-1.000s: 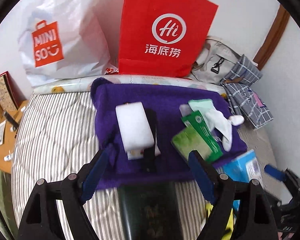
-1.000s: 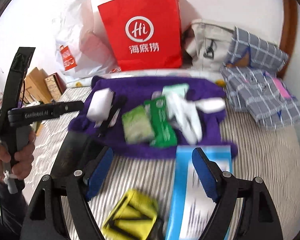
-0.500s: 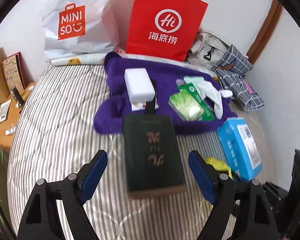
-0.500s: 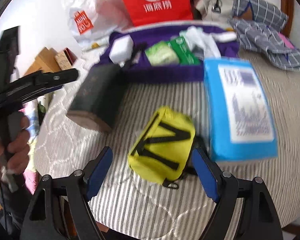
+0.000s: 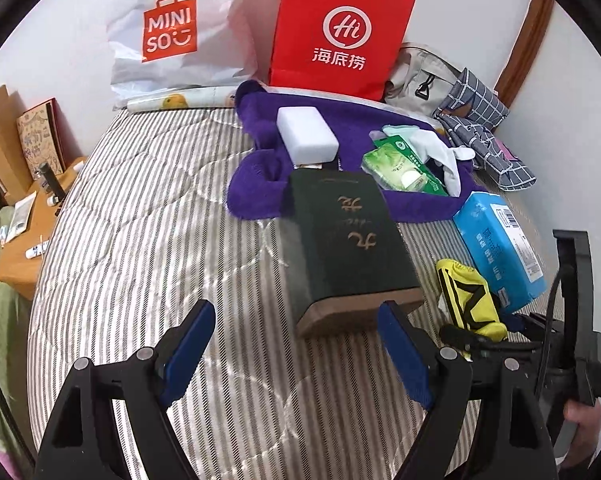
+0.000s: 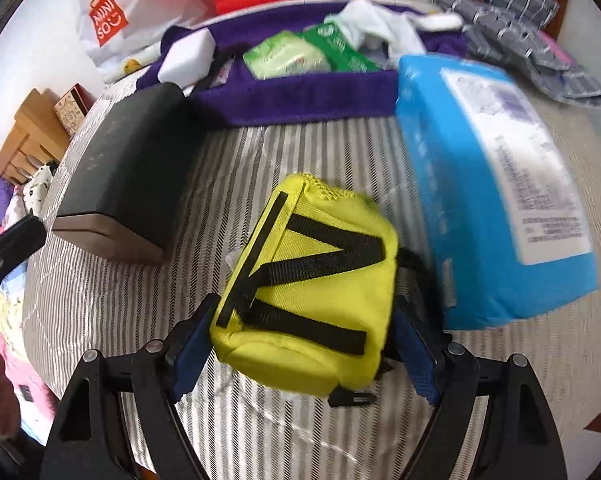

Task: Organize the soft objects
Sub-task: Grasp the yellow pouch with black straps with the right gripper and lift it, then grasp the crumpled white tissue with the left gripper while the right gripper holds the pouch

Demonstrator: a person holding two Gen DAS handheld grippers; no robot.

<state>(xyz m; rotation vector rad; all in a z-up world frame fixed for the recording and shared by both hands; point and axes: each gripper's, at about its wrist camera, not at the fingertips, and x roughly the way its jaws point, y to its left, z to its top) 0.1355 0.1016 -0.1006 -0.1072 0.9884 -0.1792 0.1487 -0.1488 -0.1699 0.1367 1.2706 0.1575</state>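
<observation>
A yellow pouch point(image 6: 312, 280) with black straps lies on the striped bedspread point(image 5: 140, 240). My right gripper point(image 6: 304, 332) points steeply down over it, open, its blue fingers on either side of the pouch. The left wrist view shows the same pouch point(image 5: 470, 296) at the right. My left gripper point(image 5: 294, 316) hangs open over bare bedspread, just short of a dark green box point(image 5: 344, 240). Behind the box a purple towel point(image 5: 256, 192) carries a white foam block point(image 5: 306, 134), green tissue packs point(image 5: 396, 168) and white gloves point(image 5: 444, 156). A blue tissue pack point(image 6: 496, 200) lies right of the pouch.
A red paper bag point(image 5: 340, 32) and a white plastic bag point(image 5: 168, 32) stand against the wall behind the towel. A grey bag point(image 5: 420, 76) and plaid cloth point(image 5: 484, 128) fill the back right corner. A wooden bedside table point(image 5: 24, 240) stands left of the bed.
Both grippers drew back from the towel and sank. The right one tipped down onto the yellow pouch, now between its fingers. The green box came into full view before the left gripper.
</observation>
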